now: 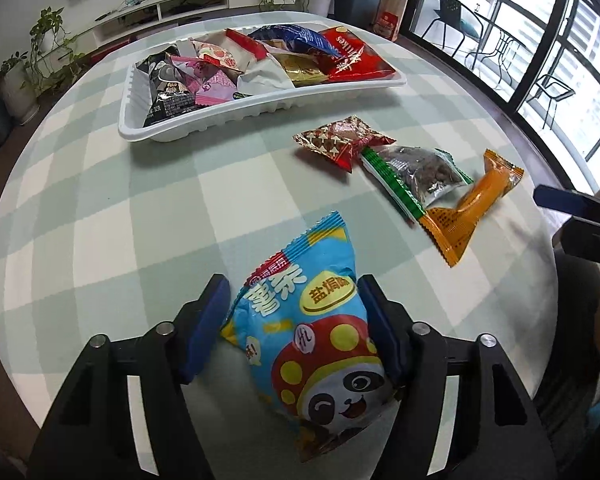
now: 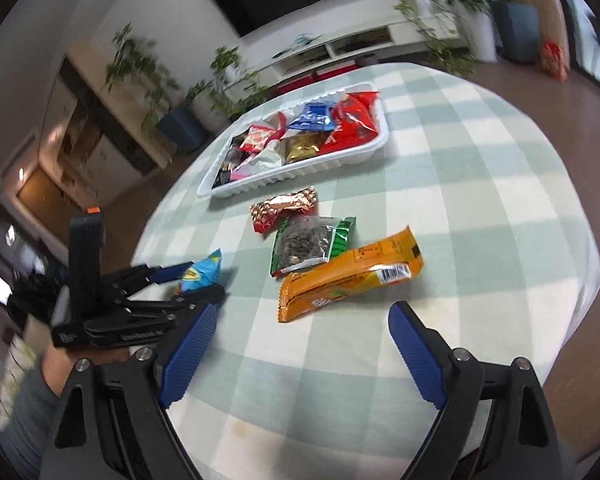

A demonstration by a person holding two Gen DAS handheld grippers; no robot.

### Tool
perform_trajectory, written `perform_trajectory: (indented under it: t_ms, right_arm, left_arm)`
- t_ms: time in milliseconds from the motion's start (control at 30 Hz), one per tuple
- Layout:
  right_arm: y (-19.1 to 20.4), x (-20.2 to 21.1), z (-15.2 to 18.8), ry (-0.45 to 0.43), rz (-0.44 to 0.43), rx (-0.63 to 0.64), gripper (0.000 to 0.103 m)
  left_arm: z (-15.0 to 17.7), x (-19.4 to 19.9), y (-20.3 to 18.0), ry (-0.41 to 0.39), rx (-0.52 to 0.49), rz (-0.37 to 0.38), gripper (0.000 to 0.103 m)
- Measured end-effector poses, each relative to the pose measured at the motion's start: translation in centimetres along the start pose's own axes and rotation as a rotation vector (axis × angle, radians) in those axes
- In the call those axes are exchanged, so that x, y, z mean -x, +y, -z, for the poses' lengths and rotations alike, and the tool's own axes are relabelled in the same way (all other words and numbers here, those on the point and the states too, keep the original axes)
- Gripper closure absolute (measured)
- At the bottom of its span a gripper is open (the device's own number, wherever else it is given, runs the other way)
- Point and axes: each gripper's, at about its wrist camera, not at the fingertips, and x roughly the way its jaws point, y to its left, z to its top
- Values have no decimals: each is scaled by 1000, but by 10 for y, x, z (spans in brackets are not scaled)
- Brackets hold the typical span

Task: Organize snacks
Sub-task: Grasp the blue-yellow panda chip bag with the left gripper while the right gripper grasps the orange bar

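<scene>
A light-blue snack bag (image 1: pixel 300 320) with a panda on it lies on the checked tablecloth, and my left gripper (image 1: pixel 292 282) is shut on it, a blue pad pressing on each side. The right wrist view shows that left gripper (image 2: pixel 196 280) with the bag's top (image 2: pixel 204 270) poking out. My right gripper (image 2: pixel 303 308) hangs open over the cloth with nothing between its fingers, just short of an orange pack (image 2: pixel 348 276). A white tray (image 1: pixel 260 116) at the far side holds several snack packs.
Three loose packs lie in a row right of the blue bag: a red mushroom-print pack (image 1: pixel 340 140), a green-edged clear pack of seeds (image 1: pixel 416 176) and the orange pack (image 1: pixel 472 204). The round table's edge (image 2: pixel 580 280) curves close on the right. Plants and a low cabinet stand beyond.
</scene>
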Motion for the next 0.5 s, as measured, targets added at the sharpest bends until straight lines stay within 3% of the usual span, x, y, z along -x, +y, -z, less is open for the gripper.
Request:
perform_trajectory:
  t_ms: [233, 500]
  right_arm:
    - [18, -12, -18, 107, 31, 389, 13]
    - [29, -43, -26, 265, 45, 723, 25]
  left_arm:
    - [23, 13, -3, 8, -10, 8, 46]
    - [37, 20, -5, 26, -35, 25, 46]
